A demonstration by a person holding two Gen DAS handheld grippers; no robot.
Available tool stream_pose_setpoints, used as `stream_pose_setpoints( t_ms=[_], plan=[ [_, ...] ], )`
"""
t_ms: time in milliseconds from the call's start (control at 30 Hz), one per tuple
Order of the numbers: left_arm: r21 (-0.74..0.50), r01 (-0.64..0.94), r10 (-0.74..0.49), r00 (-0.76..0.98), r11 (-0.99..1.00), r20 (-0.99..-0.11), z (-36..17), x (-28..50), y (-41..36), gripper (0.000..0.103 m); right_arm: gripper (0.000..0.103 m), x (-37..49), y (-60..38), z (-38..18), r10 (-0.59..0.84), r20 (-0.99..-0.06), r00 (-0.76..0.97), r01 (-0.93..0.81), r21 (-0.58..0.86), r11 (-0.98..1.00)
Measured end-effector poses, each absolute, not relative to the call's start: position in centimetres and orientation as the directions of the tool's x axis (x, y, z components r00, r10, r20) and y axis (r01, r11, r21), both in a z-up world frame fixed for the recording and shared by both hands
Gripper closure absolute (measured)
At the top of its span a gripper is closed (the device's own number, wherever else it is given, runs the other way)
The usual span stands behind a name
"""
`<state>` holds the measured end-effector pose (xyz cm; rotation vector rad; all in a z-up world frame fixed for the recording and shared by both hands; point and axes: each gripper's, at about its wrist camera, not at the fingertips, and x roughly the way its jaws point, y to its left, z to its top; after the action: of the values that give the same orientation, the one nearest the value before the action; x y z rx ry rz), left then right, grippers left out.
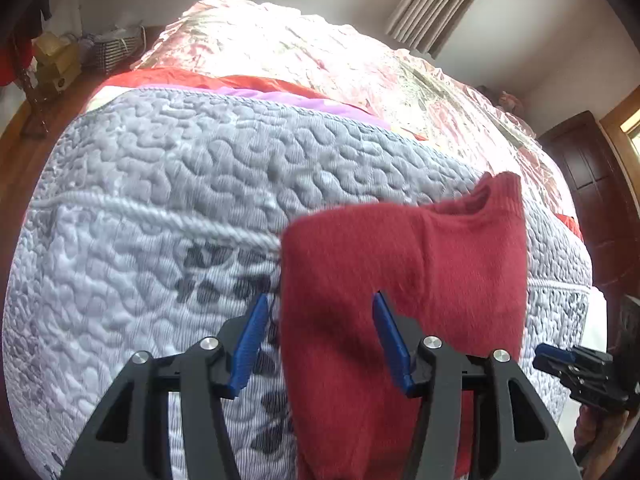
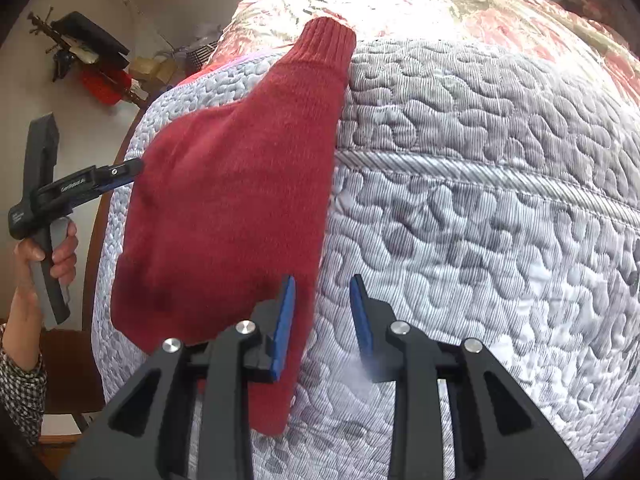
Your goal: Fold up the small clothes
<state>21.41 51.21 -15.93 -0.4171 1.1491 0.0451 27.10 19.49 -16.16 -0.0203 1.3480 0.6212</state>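
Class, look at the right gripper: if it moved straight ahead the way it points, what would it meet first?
Probably the grey quilt. The right gripper is open, and only quilt shows between its fingers; the red sock lies just left of that line. Depth is unclear.

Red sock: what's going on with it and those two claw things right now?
Both grippers open: left gripper straddles the red sock, right gripper at its edge. Sock flat on the grey quilt. Nothing in the way.

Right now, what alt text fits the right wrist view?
A red knitted garment lies on a grey quilted bedspread, ribbed cuff pointing away. The right gripper hovers open at its near edge, while the left gripper reaches its far side.
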Motion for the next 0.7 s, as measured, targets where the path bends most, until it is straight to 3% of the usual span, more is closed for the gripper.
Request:
stream_pose_setpoints(
  t_ms=[67,133,200,233,267,467,633,700],
  plan=[
    [-0.334,-0.246,-0.218,0.402,0.910,-0.889,-17.1,23.4,51.8,0.041,0.073,27.8,19.8,-16.5,0.410,-0.908,0.084,-0.416,0.342,0.842],
    [-0.373,-0.258,-0.253,0.398,0.891,-0.882,-17.9,24.7,51.9,0.041,0.073,28.3,19.6,-16.9,0.406,-0.910,0.085,-0.413,0.338,0.845],
    [-0.413,-0.266,-0.283,0.416,0.871,-0.864,-18.2,25.2,51.9,0.062,0.073,28.9,19.8,-17.2,0.408,-0.910,0.080,-0.412,0.342,0.844],
    [-0.437,-0.266,-0.307,0.416,0.859,-0.856,-18.4,25.5,51.8,0.085,0.073,29.1,19.9,-17.5,0.409,-0.910,0.073,-0.409,0.346,0.844],
    [-0.451,-0.263,-0.322,0.416,0.853,-0.851,-18.4,25.6,51.6,0.091,0.073,29.1,20.2,-17.8,0.407,-0.911,0.068,-0.408,0.347,0.844],
    [-0.365,-0.284,-0.148,0.572,0.887,-0.807,-15.3,22.7,52.2,0.094,0.073,29.1,21.7,-18.4,0.409,-0.909,0.080,-0.433,0.338,0.836],
    [-0.357,-0.293,-0.168,0.515,0.887,-0.841,-18.3,22.7,52.4,0.092,0.073,30.1,23.1,-19.0,0.391,-0.917,0.074,-0.426,0.326,0.844],
    [-0.389,-0.278,-0.201,0.525,0.878,-0.827,-17.6,22.6,52.4,0.086,0.074,29.8,23.3,-18.8,0.386,-0.920,0.076,-0.425,0.320,0.847]
  ],
)
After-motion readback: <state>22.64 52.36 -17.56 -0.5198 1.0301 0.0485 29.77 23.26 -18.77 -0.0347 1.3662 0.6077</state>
